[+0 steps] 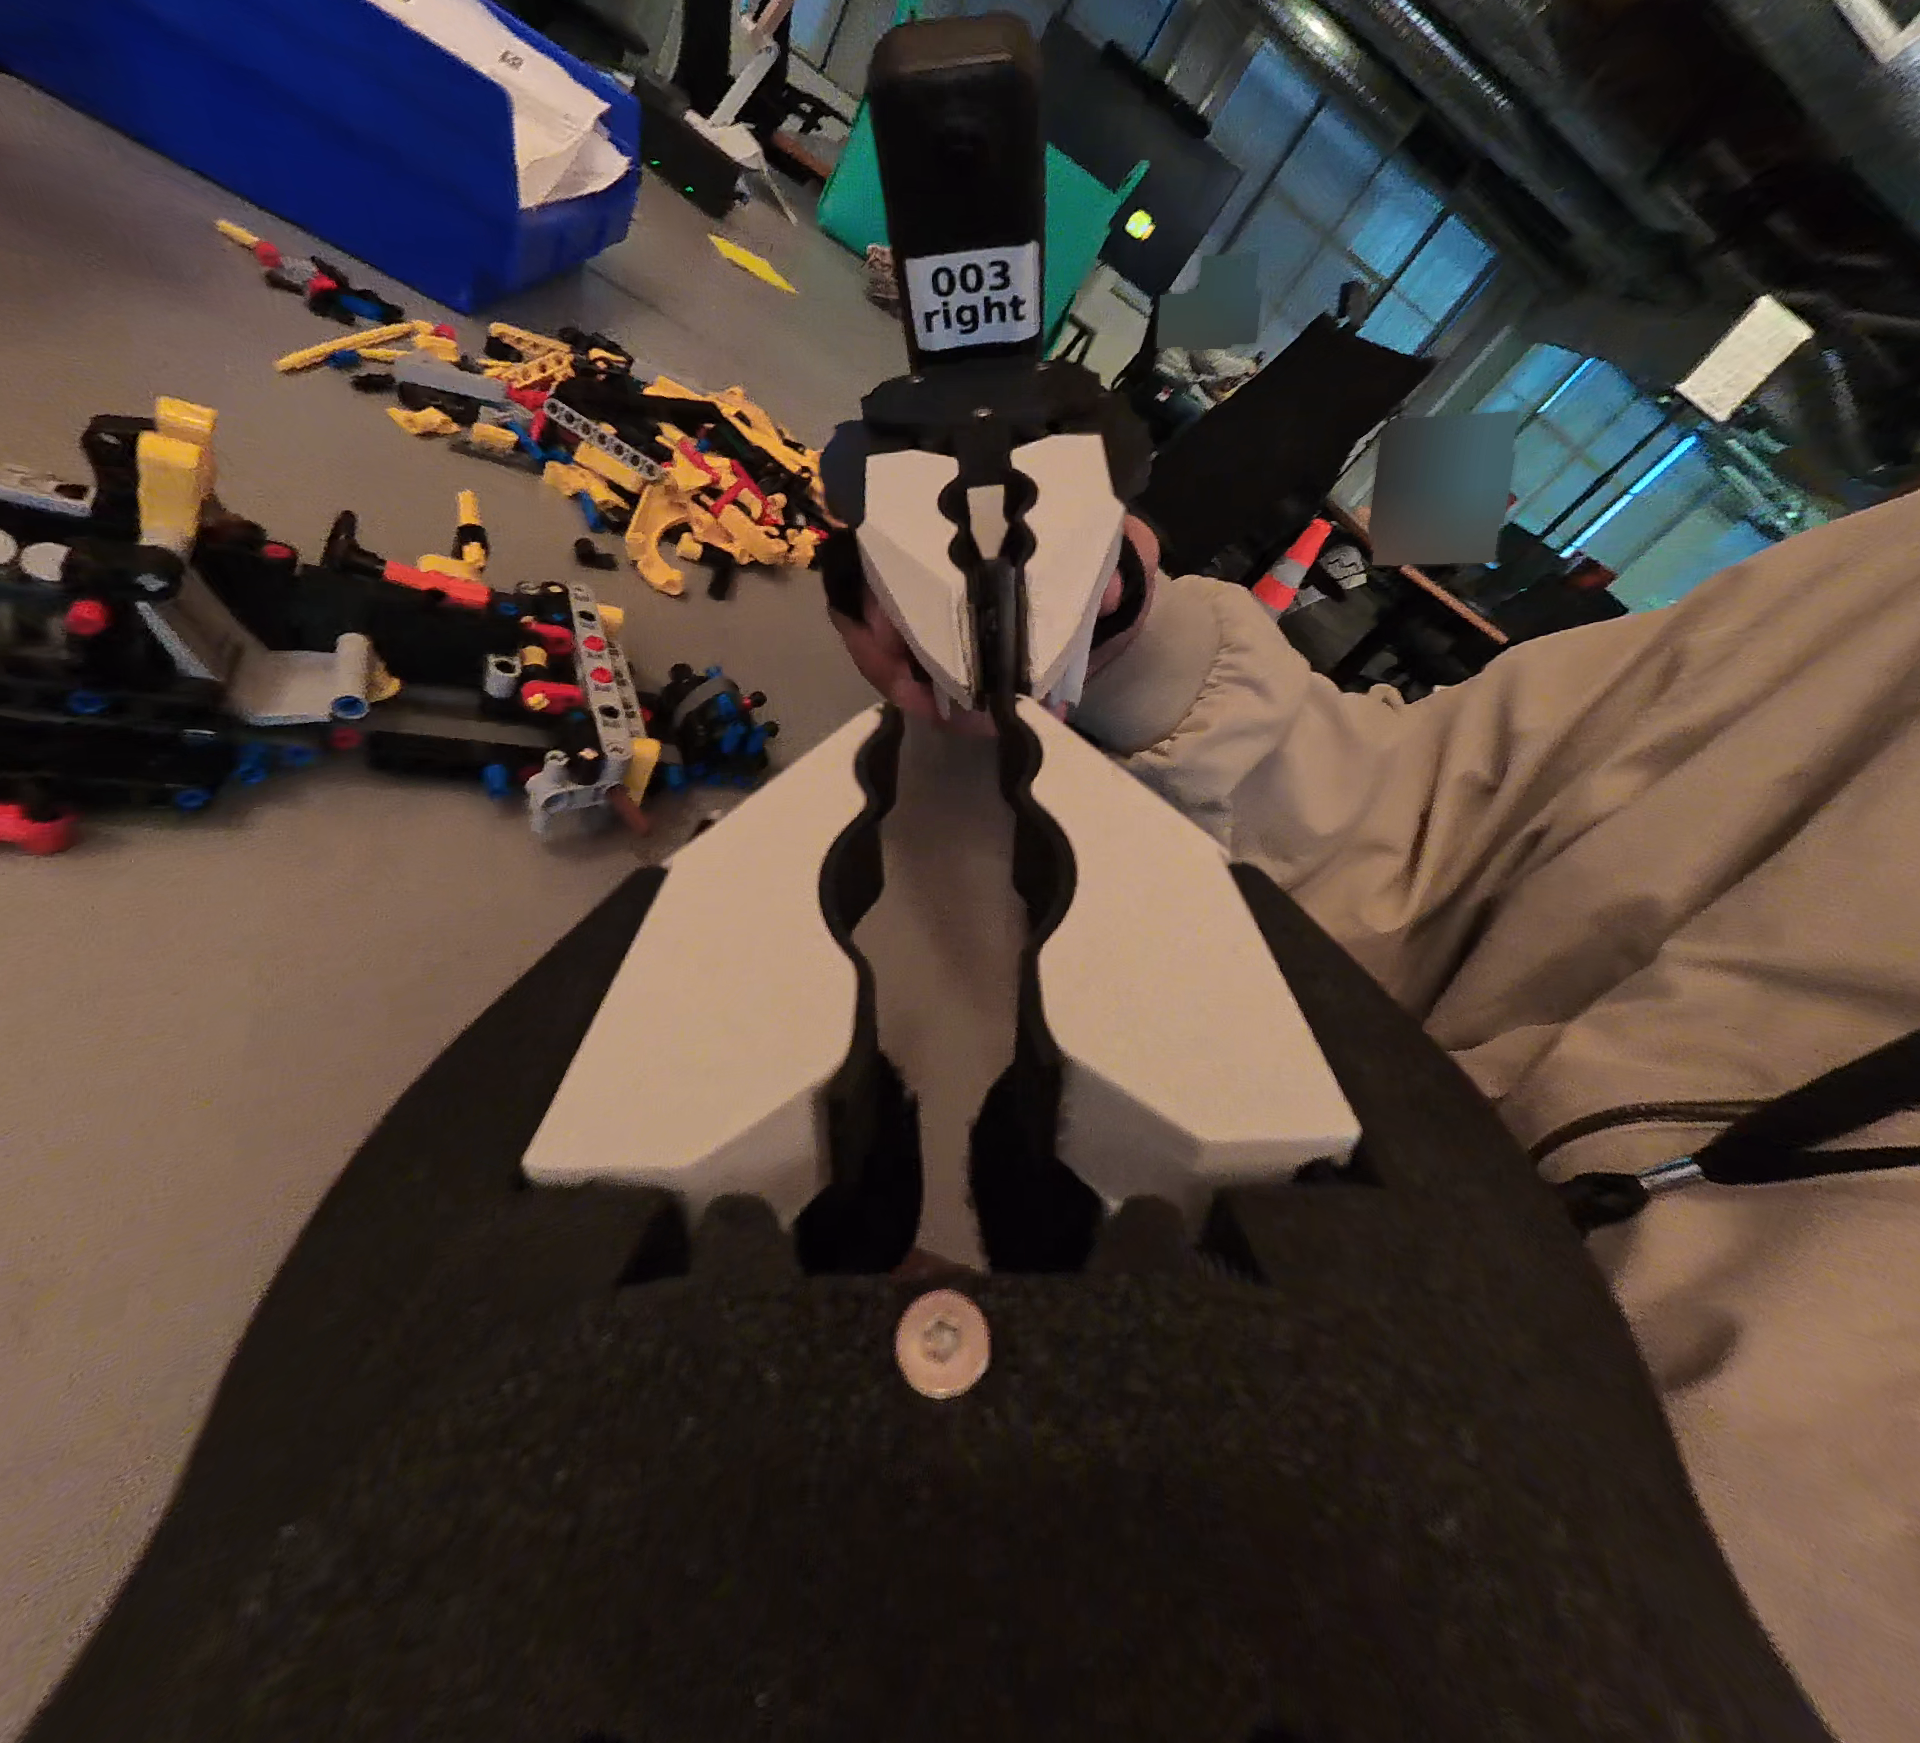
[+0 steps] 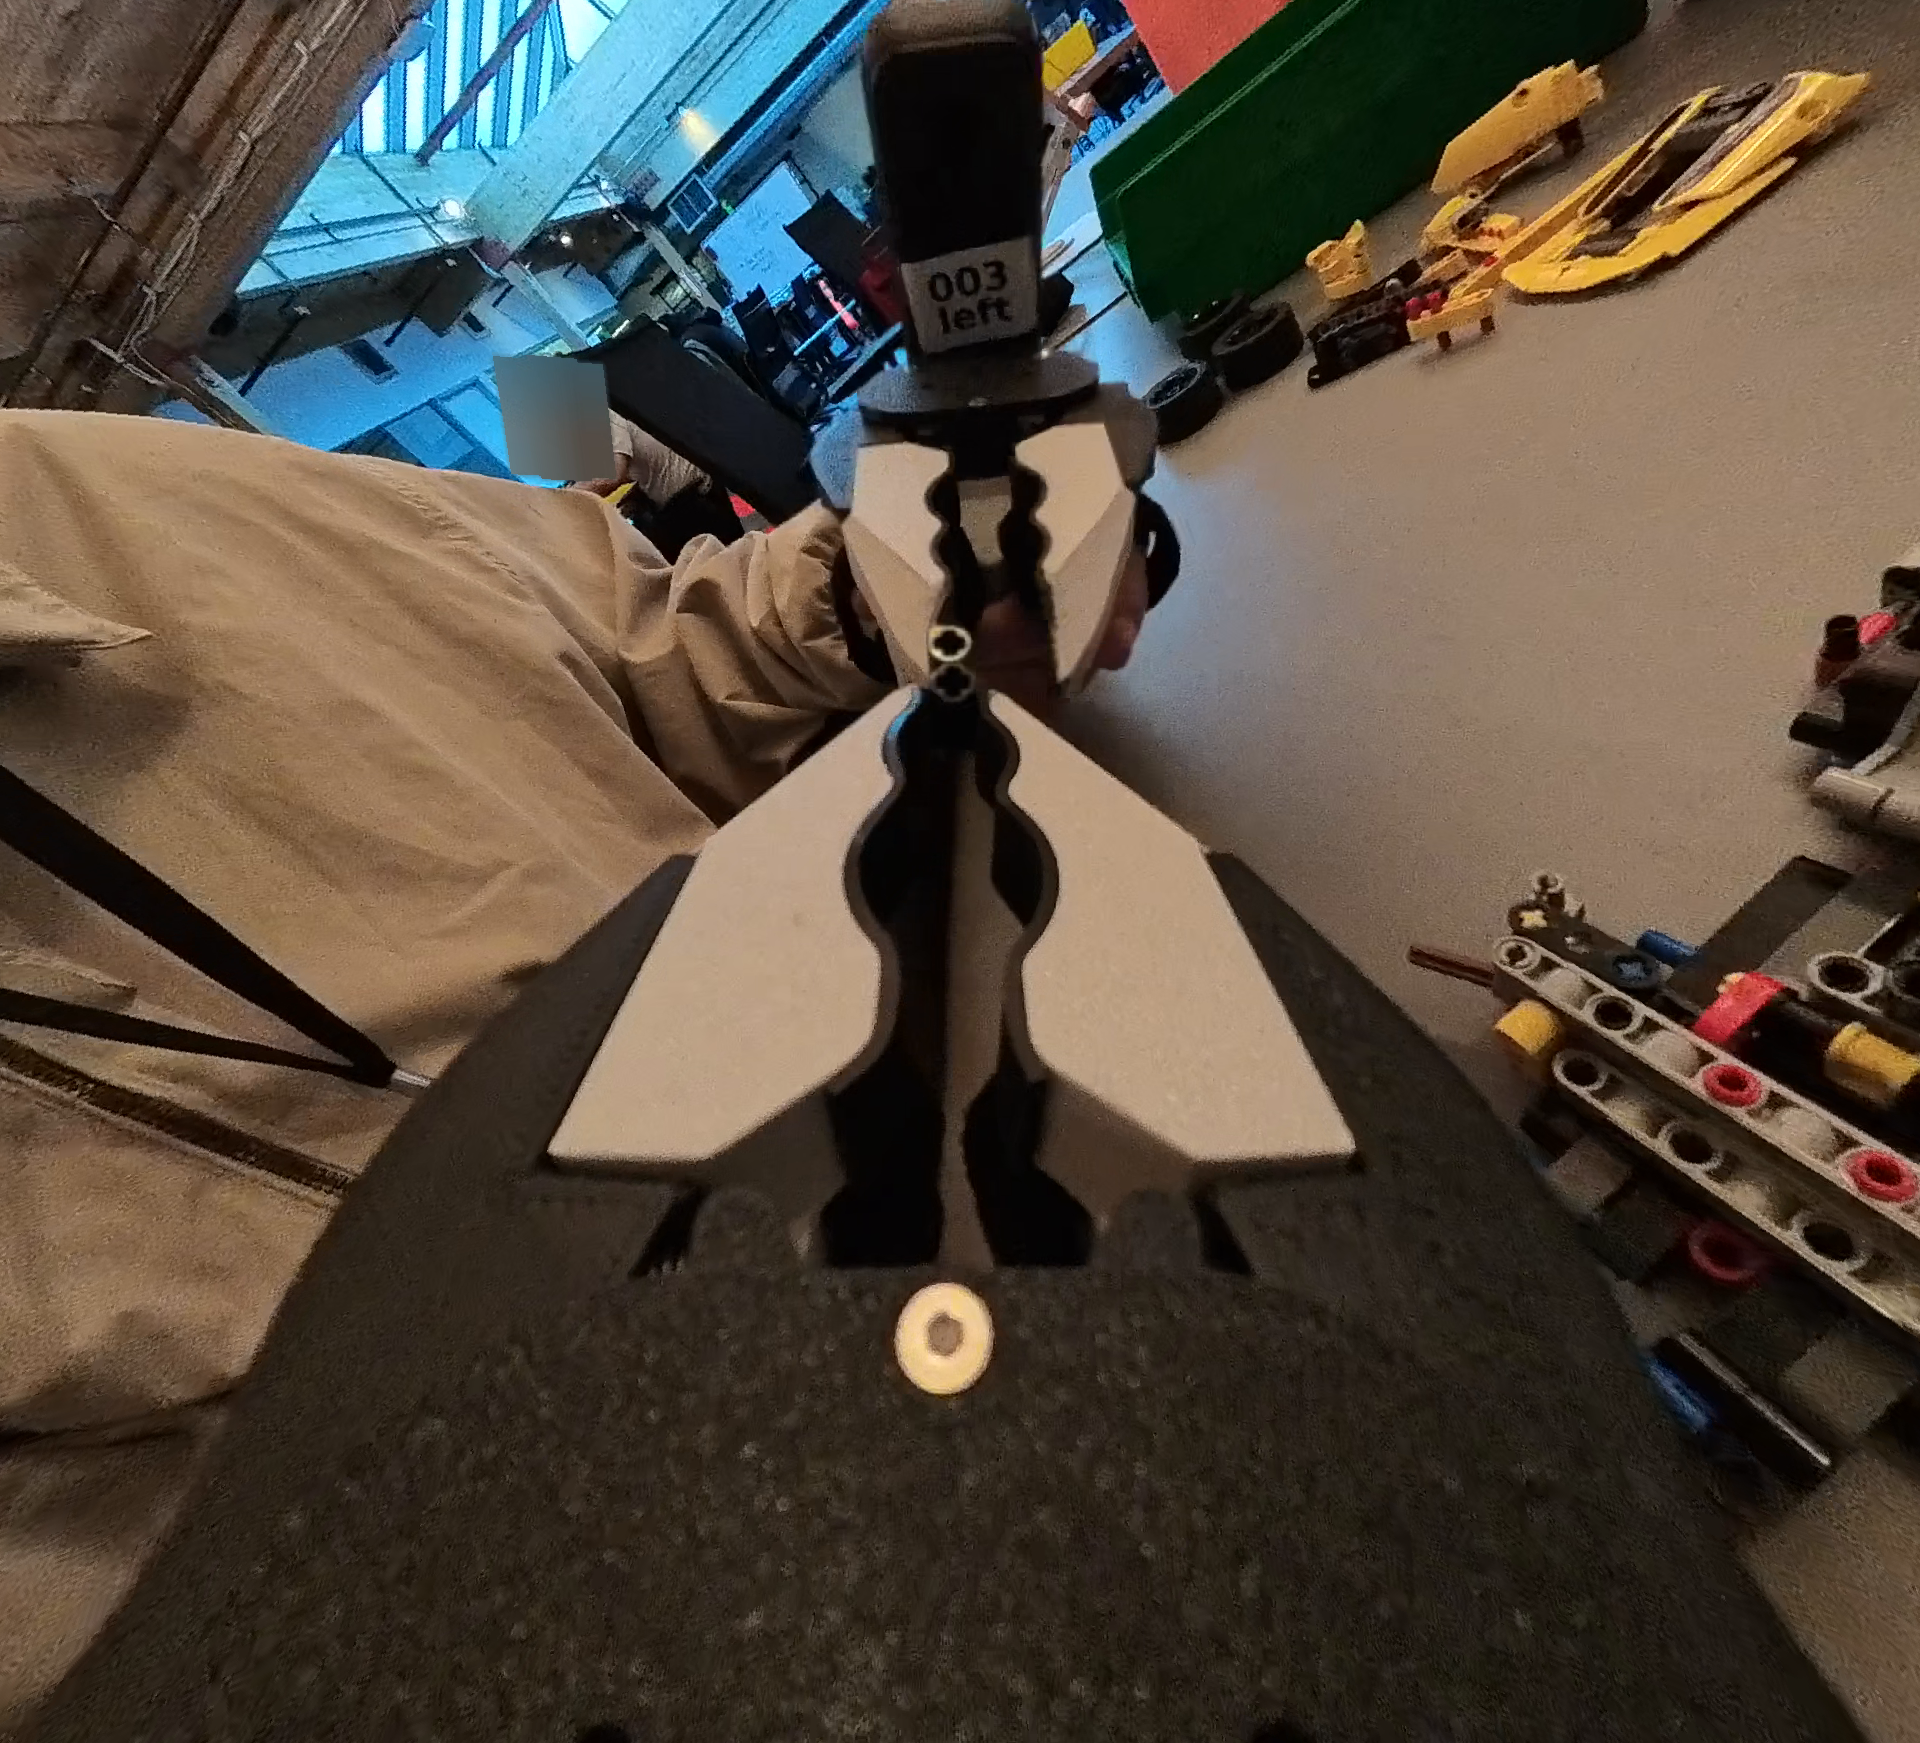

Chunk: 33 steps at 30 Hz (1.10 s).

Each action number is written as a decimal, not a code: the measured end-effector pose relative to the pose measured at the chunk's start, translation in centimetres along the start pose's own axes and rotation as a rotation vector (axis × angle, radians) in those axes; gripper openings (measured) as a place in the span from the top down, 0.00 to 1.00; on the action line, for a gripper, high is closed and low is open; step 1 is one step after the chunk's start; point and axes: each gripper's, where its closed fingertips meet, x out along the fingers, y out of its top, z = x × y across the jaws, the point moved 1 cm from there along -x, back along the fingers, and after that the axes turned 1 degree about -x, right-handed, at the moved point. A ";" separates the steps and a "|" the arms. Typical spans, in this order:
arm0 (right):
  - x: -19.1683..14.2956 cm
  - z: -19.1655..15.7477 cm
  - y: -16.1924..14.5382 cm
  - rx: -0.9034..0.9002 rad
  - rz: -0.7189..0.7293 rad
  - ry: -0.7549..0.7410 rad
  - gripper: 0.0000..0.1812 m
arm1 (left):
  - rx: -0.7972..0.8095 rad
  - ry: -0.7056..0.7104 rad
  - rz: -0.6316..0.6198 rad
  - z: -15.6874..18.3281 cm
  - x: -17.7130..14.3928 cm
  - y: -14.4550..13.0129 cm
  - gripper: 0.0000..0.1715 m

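Note:
My two grippers face each other tip to tip above a grey table. In the right wrist view my right gripper is shut on a thin black building-toy piece that lies edge-on along its pads, with cross-shaped holes at its end. The same piece shows between that gripper's fingers in the left wrist view. My left gripper has a narrow gap between its pads with nothing seen in it. Its tips are right at the end of the black piece. A person's hands in beige sleeves hold both grippers.
A partly built black, grey and red model and a pile of yellow and black pieces lie to the left. A blue bin stands behind. In the right wrist view are a green bin, yellow body panels, black wheels and grey beams.

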 end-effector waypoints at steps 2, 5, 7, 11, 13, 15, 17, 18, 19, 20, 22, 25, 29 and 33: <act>0.1 0.0 0.1 -0.002 0.005 0.004 0.97 | 0.012 -0.009 0.005 0.3 -0.1 0.1 0.93; 0.0 0.4 -0.1 -0.010 -0.007 -0.019 0.97 | 0.037 0.016 -0.006 0.1 -0.3 0.2 0.93; 0.0 0.6 -0.4 -0.014 -0.024 -0.039 0.97 | 0.029 0.015 0.040 0.1 -0.7 0.8 0.93; 0.2 1.9 -1.4 -0.053 -0.090 -0.126 0.97 | -0.022 0.020 0.061 -0.7 -1.0 1.1 0.91; -1.6 4.0 -1.0 -0.105 -0.107 -0.277 0.97 | -0.025 0.030 0.079 -0.9 -1.3 1.4 0.91; -7.0 8.7 0.4 -0.106 -0.040 -0.625 0.97 | -0.032 0.036 0.087 -1.1 -1.6 1.6 0.91; -14.2 11.7 1.3 -0.051 0.049 -0.928 0.97 | -0.030 0.041 0.076 -1.1 -1.7 1.3 0.91; -17.2 12.4 1.3 -0.029 0.068 -1.043 0.96 | -0.021 0.048 0.065 -1.2 -1.6 1.1 0.91; -19.4 12.5 1.3 -0.023 0.081 -1.109 0.96 | -0.008 0.056 0.053 -1.2 -1.4 1.0 0.91; -21.0 12.4 1.4 -0.023 0.088 -1.150 0.94 | 0.008 0.065 0.038 -1.2 -1.2 0.7 0.91; -23.5 12.2 1.5 -0.018 0.109 -1.201 0.95 | 0.037 0.076 0.000 -1.2 -0.7 0.1 0.91; -25.6 12.0 1.3 0.016 0.134 -1.207 0.96 | 0.074 0.083 -0.046 -1.1 -0.2 -0.7 0.90; -27.3 11.5 1.7 0.025 0.193 -1.198 0.93 | 0.093 0.111 -0.061 -1.4 -0.2 -1.0 0.91; -27.9 10.0 3.2 -0.022 0.248 -1.210 0.91 | 0.130 0.225 -0.107 -3.3 -0.3 -1.6 0.91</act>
